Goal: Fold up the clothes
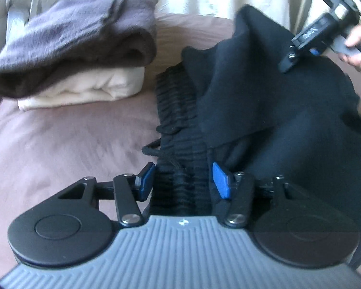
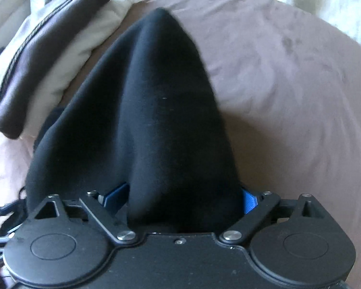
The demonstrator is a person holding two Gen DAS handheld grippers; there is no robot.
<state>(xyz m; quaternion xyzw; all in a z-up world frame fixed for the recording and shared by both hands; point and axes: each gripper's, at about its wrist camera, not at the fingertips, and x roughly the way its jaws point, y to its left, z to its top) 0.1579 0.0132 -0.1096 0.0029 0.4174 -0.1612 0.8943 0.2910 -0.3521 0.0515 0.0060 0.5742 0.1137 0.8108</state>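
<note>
A black fleece garment with a ribbed elastic waistband is seen lying crumpled on a mauve bedsheet. The ribbed waistband is bracketed by the blue pads of the left gripper, whose jaws stand partly closed; whether the pads actually press on the fabric cannot be told. A thick fold of the same garment is held bunched between the widely spread jaws of the right gripper and is draped away from it. A folded grey-brown garment is stacked on a folded cream one beside it.
</note>
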